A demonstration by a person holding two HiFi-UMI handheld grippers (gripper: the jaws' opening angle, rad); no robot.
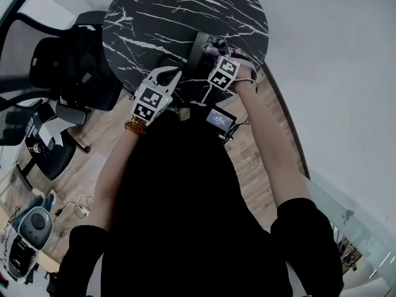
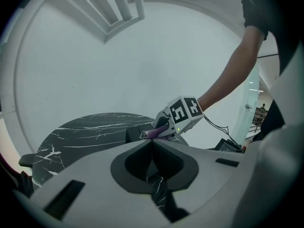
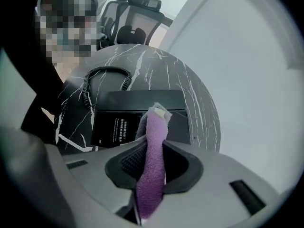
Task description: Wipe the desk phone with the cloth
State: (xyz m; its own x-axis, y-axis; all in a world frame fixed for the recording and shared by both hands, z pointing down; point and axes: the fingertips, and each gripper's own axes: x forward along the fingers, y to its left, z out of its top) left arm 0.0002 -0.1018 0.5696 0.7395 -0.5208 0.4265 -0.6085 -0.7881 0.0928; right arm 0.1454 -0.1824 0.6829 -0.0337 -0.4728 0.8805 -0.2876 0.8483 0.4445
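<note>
— Pinched between the fingers of the right gripper: purple cloth, free end poking out past the tips.

— And the desk phone?

— Lies flat on the black marbled surface, just ahead of and below that cloth end. Cannot tell whether touching. Runs long side left to right, across the line of the fingers. Coiled cord off beyond its far left corner.

— Left gripper?

— Closed on nothing, tips together. Sits nearer the surface's edge, farther from the phone than the right.

— So probably: lower the cloth onto the phone's top, then sweep sideways along that long side?

— Likely, all with the right. Calls for care near the cord.
</note>
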